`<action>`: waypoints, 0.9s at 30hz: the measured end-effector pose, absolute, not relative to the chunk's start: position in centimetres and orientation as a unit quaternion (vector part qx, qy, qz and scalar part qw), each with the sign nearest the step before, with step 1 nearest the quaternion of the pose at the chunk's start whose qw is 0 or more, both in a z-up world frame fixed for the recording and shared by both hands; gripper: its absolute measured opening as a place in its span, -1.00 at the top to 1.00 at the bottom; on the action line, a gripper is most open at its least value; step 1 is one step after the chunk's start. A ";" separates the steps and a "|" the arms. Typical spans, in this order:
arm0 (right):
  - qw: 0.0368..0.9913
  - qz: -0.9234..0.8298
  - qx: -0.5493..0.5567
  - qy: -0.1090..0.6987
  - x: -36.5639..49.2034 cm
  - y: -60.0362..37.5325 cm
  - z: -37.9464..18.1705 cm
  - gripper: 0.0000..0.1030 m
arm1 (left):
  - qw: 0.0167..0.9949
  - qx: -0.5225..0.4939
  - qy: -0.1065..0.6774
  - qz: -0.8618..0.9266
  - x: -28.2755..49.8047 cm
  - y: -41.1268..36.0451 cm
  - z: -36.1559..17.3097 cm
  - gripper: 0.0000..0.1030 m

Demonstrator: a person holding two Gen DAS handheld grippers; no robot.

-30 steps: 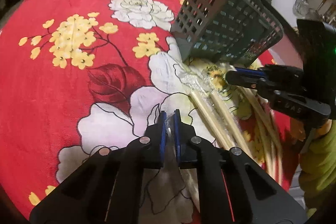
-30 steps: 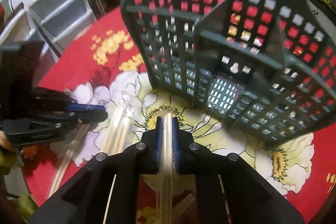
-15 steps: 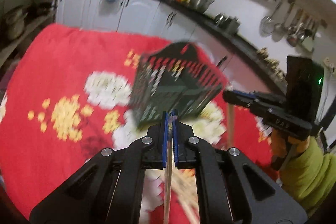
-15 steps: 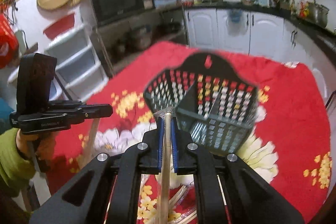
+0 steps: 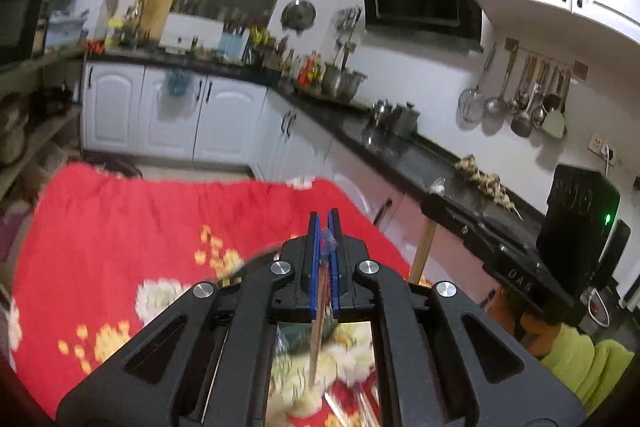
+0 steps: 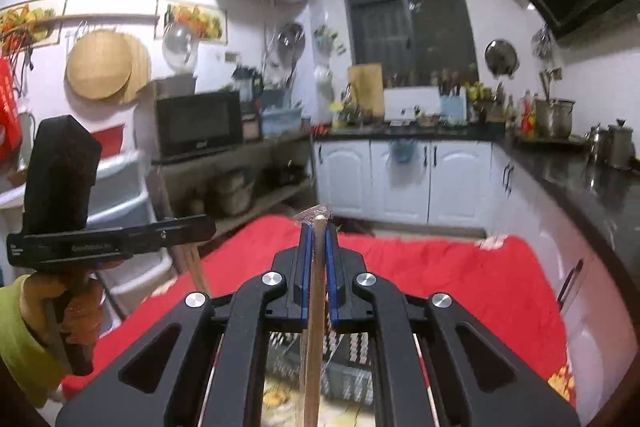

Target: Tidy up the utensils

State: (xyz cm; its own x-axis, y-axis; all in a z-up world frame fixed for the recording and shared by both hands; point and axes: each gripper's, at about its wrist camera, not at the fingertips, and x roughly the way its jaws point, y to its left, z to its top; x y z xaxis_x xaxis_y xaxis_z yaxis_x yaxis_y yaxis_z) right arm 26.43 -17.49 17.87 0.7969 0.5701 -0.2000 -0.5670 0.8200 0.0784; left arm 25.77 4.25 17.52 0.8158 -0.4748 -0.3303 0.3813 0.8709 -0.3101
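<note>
Left claw (image 5: 325,223), right claw (image 6: 318,227) — each clamping wrapped chopsticks (image 6: 314,307).

Against the red floral tablecloth (image 5: 120,227) as landmark: both grippers now stand well above it, where a second ago both sat low at its surface beside the grey basket (image 6: 348,351). The left gripper (image 5: 325,247) has lifted its wrapped chopsticks (image 5: 318,339) clear of the cloth; they hang below the closed jaws. The right gripper (image 6: 319,259) has likewise raised its wrapped chopsticks (image 6: 314,327), now hanging over the basket. Both cameras have tilted up: the cloth, formerly filling each view, now occupies only the lower part, with kitchen cabinets (image 5: 168,115) beyond it.
</note>
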 end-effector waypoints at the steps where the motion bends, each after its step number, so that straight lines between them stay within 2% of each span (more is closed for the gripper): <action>1: 0.950 0.294 0.010 0.101 26.8 -17.9 18.0 0.87 | 0.949 -0.111 0.194 -0.221 26.2 4.1 18.2 0.96; 12: 0.970 0.237 0.031 0.048 31.3 -18.1 19.1 0.87 | 0.972 -0.075 0.157 -0.159 29.6 4.4 21.0 0.96; 27: 0.981 0.184 0.014 0.060 34.0 -16.9 13.6 0.86 | 0.978 -0.056 0.164 -0.117 31.1 4.3 14.4 0.96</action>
